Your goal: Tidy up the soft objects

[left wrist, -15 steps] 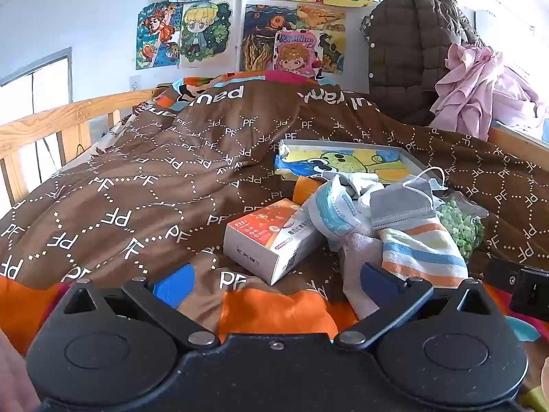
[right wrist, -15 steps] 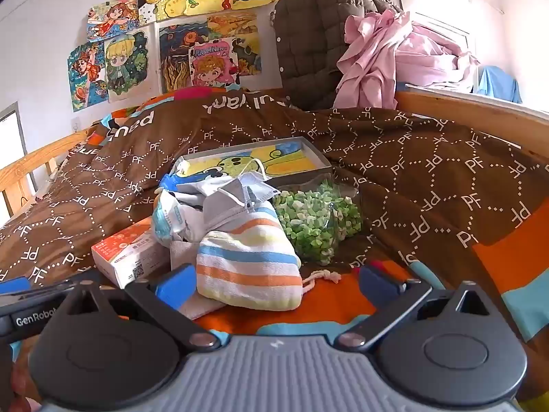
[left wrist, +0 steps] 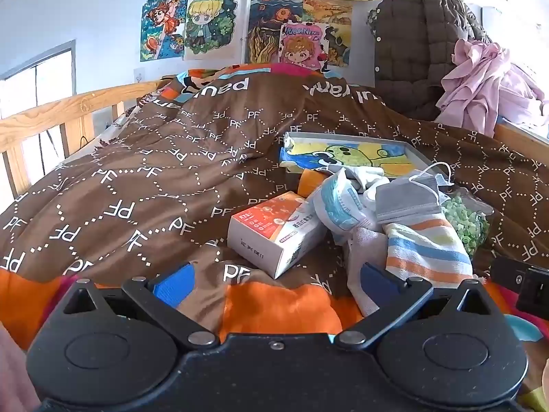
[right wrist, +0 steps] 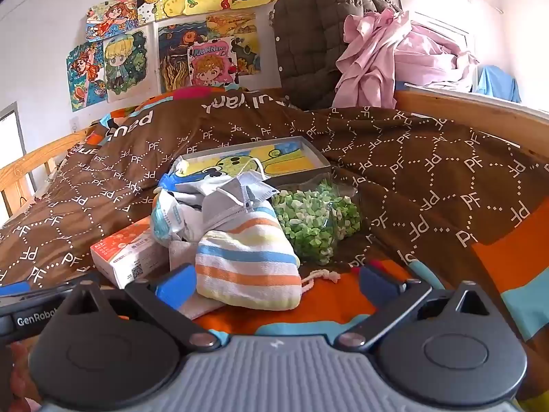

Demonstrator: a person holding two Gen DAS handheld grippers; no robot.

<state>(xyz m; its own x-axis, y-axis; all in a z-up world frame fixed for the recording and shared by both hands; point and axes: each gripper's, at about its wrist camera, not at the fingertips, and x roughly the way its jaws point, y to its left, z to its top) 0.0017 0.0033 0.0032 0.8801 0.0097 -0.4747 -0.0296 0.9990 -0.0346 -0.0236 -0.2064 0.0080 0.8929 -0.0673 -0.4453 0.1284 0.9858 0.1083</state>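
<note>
A heap of soft things lies on the brown quilt [left wrist: 144, 185]: a striped drawstring pouch [right wrist: 245, 264] [left wrist: 425, 250], a grey face mask [left wrist: 406, 199] [right wrist: 228, 202], a pale plastic mask packet [left wrist: 343, 206], a clear bag of green pieces [right wrist: 310, 223] [left wrist: 466, 218] and an orange-and-white box [left wrist: 274, 230] [right wrist: 128, 252]. My left gripper [left wrist: 274, 283] hovers open just short of the box, nothing between its blue pads. My right gripper [right wrist: 274, 283] is open too, its left pad beside the pouch's near edge. The right gripper's side shows at the left wrist view's right edge.
A grey tray [right wrist: 317, 164] with a cartoon picture lies behind the heap. A wooden bed rail [left wrist: 51, 116] runs along the left, another rail [right wrist: 463, 110] on the right. A dark quilted jacket [right wrist: 319, 34] and pink cloth [right wrist: 384, 55] hang at the back.
</note>
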